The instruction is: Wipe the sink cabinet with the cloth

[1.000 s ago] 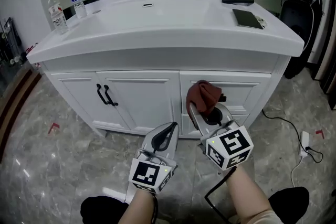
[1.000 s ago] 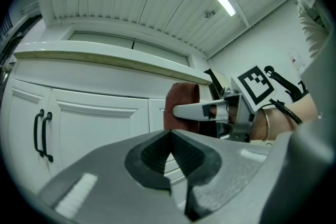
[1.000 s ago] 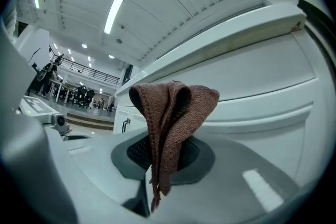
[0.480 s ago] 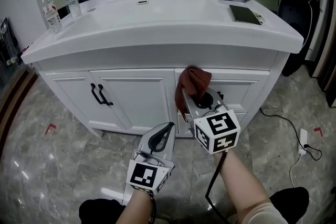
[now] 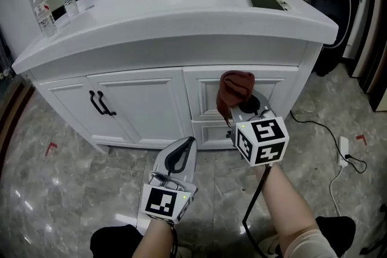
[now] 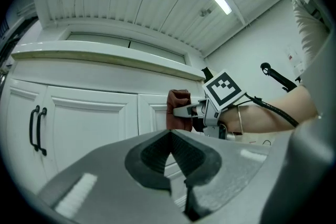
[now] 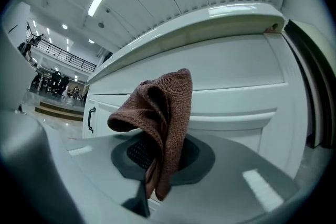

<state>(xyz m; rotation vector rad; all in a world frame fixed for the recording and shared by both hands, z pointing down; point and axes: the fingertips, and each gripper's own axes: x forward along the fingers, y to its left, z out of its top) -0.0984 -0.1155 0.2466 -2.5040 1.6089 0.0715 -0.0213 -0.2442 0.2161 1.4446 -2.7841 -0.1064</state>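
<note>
Cloth (image 5: 234,90) sits bunched in the clenched right gripper (image 5: 237,112), sticking up past its tips near the sink cabinet (image 5: 139,99) front. Only a small pinch holds it, so hard rubbing could tug it loose. Left gripper (image 5: 187,143) is closed and empty.

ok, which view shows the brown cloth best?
Right gripper view: the brown knitted cloth fills the centre, pinched in the right gripper's shut tongs. Head view shows it bunched over those tongs in front of the white sink cabinet. Left gripper view shows it small, from the side.
</note>
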